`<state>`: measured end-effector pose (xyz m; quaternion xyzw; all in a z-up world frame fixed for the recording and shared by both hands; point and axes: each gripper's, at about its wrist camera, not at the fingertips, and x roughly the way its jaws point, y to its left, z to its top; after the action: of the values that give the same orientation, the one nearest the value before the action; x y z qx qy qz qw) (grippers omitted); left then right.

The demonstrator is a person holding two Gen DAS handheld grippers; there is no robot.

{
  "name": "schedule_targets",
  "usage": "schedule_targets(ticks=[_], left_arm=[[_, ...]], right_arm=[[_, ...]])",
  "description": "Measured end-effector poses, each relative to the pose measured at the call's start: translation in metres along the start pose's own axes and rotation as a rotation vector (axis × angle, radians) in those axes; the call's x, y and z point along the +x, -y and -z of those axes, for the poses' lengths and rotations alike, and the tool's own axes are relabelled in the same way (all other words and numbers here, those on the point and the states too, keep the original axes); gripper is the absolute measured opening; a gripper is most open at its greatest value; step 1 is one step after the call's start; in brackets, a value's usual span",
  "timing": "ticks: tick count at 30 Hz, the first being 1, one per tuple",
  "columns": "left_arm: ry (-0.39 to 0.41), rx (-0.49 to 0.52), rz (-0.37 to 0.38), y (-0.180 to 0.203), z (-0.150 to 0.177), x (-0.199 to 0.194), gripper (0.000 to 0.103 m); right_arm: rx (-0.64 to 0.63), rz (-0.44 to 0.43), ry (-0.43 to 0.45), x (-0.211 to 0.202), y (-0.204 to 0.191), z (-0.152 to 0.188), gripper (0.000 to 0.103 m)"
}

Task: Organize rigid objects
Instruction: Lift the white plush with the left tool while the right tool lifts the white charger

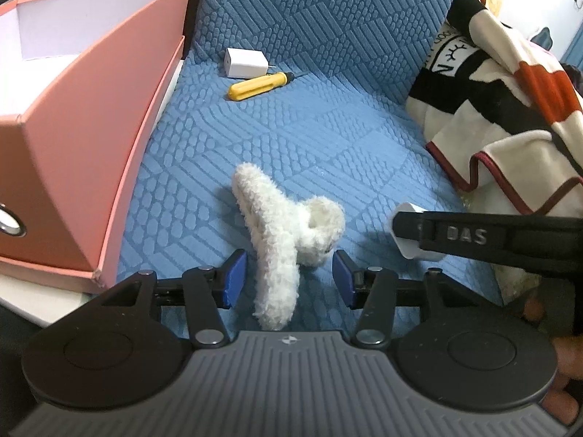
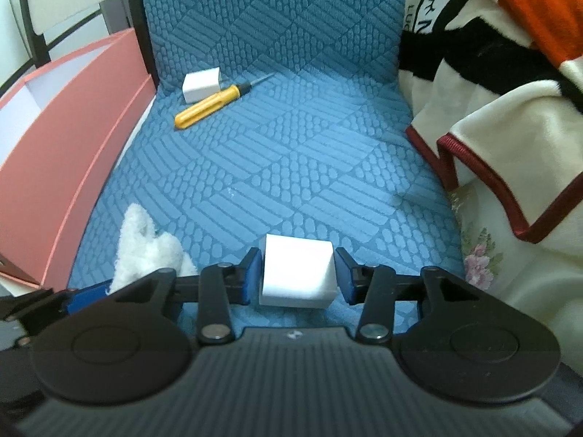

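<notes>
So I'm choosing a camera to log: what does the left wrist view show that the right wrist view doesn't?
Only the left: the whole fluffy white hair clip between the left gripper pads, and the box's metal ring. Only the right: the white cube seated in the right gripper. Both: pink box, yellow screwdriver, white charger, blanket.

Quilted blue cloth on the seat cover (image 2: 298, 153), matt, embossed in ribbed blocks. Fluffy white plush over the hair claw (image 1: 277, 240), nubbly and rough. Smooth matt white plastic on the cube (image 2: 297, 273) at 6 o'clock and on the charger block (image 1: 245, 62) at 11 o'clock. Glossy yellow plastic on the screwdriver (image 1: 260, 85) handle, thin metal shaft. Matt pink cardboard, probably paper-covered, on the box (image 1: 83, 167), with a shiny metal ring at 9 o'clock. Soft fleece on the striped blanket (image 2: 503, 116).
</notes>
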<state>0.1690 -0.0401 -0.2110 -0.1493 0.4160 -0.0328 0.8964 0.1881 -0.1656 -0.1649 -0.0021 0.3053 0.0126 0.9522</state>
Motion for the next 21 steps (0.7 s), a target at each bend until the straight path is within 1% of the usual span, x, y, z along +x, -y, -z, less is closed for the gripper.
schedule_targets(ticks=[3,9,10,13,16,21], left_arm=[[0.001,0.000,0.014,0.002,-0.002,0.002,0.057],[0.015,0.051,-0.009,0.008,-0.005,0.009,0.057],[0.016,0.056,-0.009,0.008,-0.005,0.009,0.057],[0.023,0.064,-0.011,0.005,-0.006,0.010,0.057],[0.024,0.063,-0.010,0.002,-0.007,0.010,0.052],[0.020,0.057,0.003,-0.002,-0.008,0.004,0.048]], right_arm=[[0.005,0.003,-0.002,0.000,0.001,0.000,0.047],[0.033,-0.005,-0.038,0.009,0.005,0.000,0.046],[0.039,-0.017,-0.041,0.008,0.007,0.000,0.044],[0.041,-0.026,-0.040,0.007,0.007,-0.001,0.045],[0.038,-0.024,-0.045,0.010,0.007,-0.001,0.045],[0.001,0.006,-0.046,0.014,0.001,0.000,0.046]])
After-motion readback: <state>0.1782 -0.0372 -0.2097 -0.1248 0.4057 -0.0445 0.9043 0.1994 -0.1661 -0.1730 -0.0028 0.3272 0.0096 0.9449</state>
